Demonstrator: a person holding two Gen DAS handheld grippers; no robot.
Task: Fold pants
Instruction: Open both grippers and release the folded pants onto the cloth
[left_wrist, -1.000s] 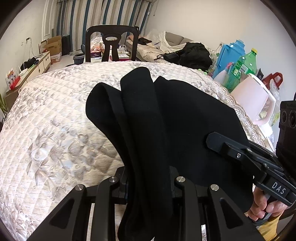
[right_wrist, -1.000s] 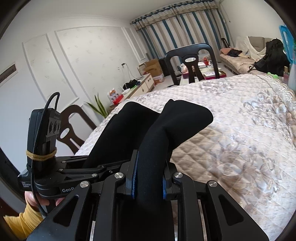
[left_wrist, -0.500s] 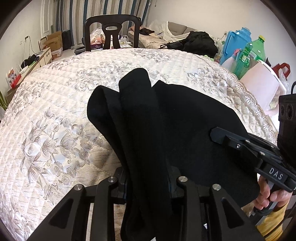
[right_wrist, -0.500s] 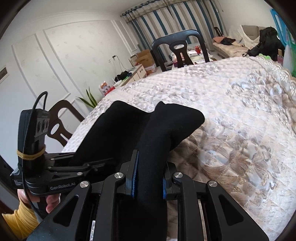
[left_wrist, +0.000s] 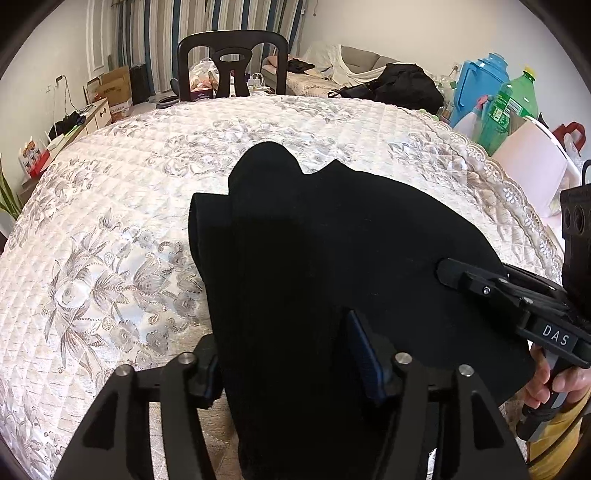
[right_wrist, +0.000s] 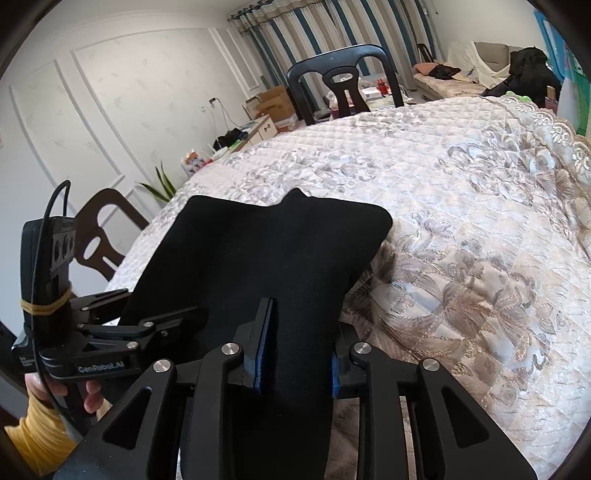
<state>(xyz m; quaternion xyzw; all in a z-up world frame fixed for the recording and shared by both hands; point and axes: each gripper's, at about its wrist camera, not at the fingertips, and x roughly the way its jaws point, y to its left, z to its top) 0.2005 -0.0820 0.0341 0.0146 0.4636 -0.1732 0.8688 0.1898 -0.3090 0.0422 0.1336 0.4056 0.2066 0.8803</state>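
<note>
The black pants (left_wrist: 332, 240) lie folded on the quilted floral table cover (left_wrist: 110, 221), near its front edge. My left gripper (left_wrist: 288, 363) straddles their left end; its jaws are opening and stand wide, with slack cloth between them. In the right wrist view the pants (right_wrist: 258, 251) spread flat ahead, their far corner resting on the cover (right_wrist: 480, 221). My right gripper (right_wrist: 299, 363) has its jaws opening slightly, and a thick fold still fills the gap and touches both blue pads (right_wrist: 264, 354). A hand in a yellow sleeve (right_wrist: 33, 435) holds the left tool.
A black chair (left_wrist: 232, 62) stands behind the table's far edge. A blue jug (left_wrist: 476, 85), a green bottle (left_wrist: 509, 103) and a pink container (left_wrist: 532, 170) crowd the right side. A brown chair (right_wrist: 96, 236) is at the left edge.
The raised folds of the pants have sunk and now lie flat on the cover. The left jaws have spread far apart; the right jaws have widened a little. Both grippers came lower.
</note>
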